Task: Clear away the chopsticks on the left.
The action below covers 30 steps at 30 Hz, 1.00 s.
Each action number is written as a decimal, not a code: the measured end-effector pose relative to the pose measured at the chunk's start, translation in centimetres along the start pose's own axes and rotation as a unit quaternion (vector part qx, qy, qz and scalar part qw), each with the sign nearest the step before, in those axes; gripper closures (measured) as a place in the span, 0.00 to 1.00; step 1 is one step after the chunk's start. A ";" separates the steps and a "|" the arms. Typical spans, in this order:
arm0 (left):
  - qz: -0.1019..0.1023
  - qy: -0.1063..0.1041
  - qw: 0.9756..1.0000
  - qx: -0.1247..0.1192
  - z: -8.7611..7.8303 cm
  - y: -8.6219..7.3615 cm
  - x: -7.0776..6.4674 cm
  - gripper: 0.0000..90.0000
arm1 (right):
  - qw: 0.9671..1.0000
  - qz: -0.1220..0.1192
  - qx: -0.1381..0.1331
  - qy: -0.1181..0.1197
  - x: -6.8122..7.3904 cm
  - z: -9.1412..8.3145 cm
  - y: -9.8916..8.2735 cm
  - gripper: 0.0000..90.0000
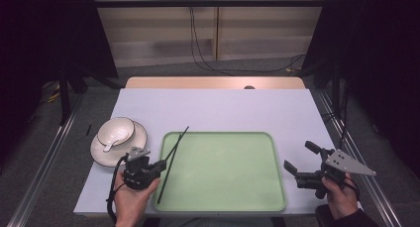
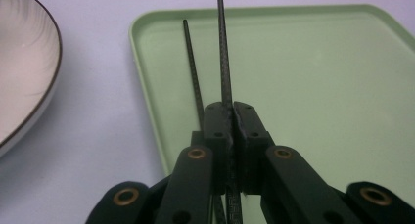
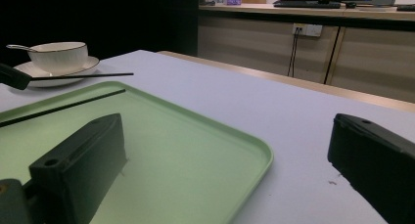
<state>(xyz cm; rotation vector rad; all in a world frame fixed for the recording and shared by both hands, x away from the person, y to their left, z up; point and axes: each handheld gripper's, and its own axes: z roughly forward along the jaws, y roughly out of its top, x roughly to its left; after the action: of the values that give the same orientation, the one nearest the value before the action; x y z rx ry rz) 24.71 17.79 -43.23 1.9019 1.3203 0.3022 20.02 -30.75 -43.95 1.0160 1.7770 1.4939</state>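
Pinched between my left gripper's [image 2: 230, 114] matte black jaws, one thin textured chopstick [image 2: 223, 48] runs off-frame above the glossy green tray [image 2: 318, 77], while my right gripper [image 3: 220, 185] gapes wide.

Table [image 1: 218, 108] carries green tray [image 1: 223, 204] and saucer [image 1: 101, 155].

Left gripper [image 1: 161, 166]: black body, black linkage arms with brass-coloured rivets at the pivots, small screw holes in the jaw blocks, visible in the left gripper view. Small grey three-cornered plate on top, black cable looping off at lower left of the high view. Right gripper [image 1: 299, 158]: same black build, bigger grey three-cornered plate with several holes, lower right of the high view. Its jaws are plain black blocks with a screw hole each. Dark sleeve [image 1: 354, 220] at bottom right.
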 end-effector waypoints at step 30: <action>0.012 -0.010 0.998 0.058 3.6 -1.9 -1.4 0.89 | 1.000 -0.004 0.001 0.001 0.1 0.1 0.0 0.00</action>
<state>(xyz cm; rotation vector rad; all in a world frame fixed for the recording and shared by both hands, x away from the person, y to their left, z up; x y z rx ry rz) 24.91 15.16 -46.69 2.0128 1.3286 0.2228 20.05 -30.66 -43.96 1.0075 1.7808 1.4892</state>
